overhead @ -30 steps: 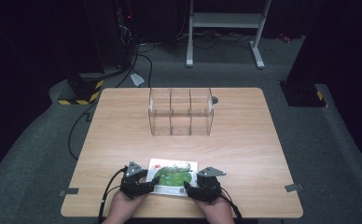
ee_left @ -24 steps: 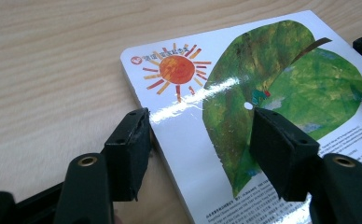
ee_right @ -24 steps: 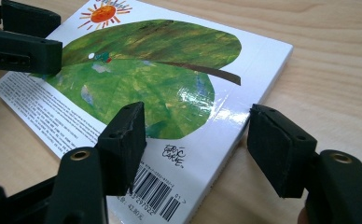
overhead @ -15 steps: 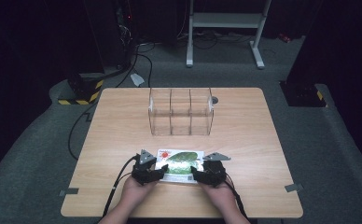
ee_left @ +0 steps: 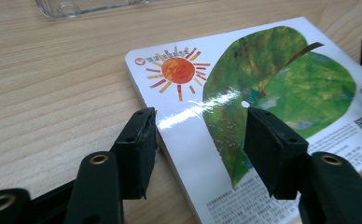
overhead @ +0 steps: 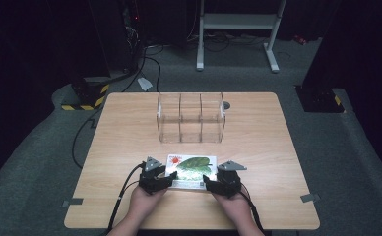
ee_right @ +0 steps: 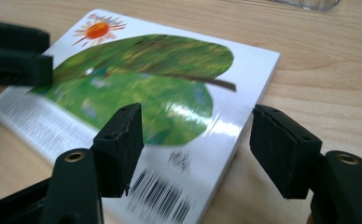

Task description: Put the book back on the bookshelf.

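A board book (overhead: 191,169) lies flat near the table's front edge, its cover showing an orange sun (ee_left: 179,70), a big green leaf (ee_right: 142,74) and a barcode. My left gripper (overhead: 167,178) is at the book's left end. In the left gripper view its jaws (ee_left: 198,140) have just been closing; the book's edge lies between them, one pad beside the edge and one over the cover, neither pressing. My right gripper (overhead: 207,181) is at the right end. Its jaws (ee_right: 195,140) have just been opening and straddle that edge, clear of it.
A clear plastic organizer (overhead: 191,118) with three compartments stands at the middle back of the wooden table (overhead: 258,137). A small grey grommet (overhead: 227,105) sits behind its right corner. Black cables trail from both grippers over the front edge.
Both hands and the book have shifted a little away from the front edge, toward the organizer. Over the last half second they have barely moved.
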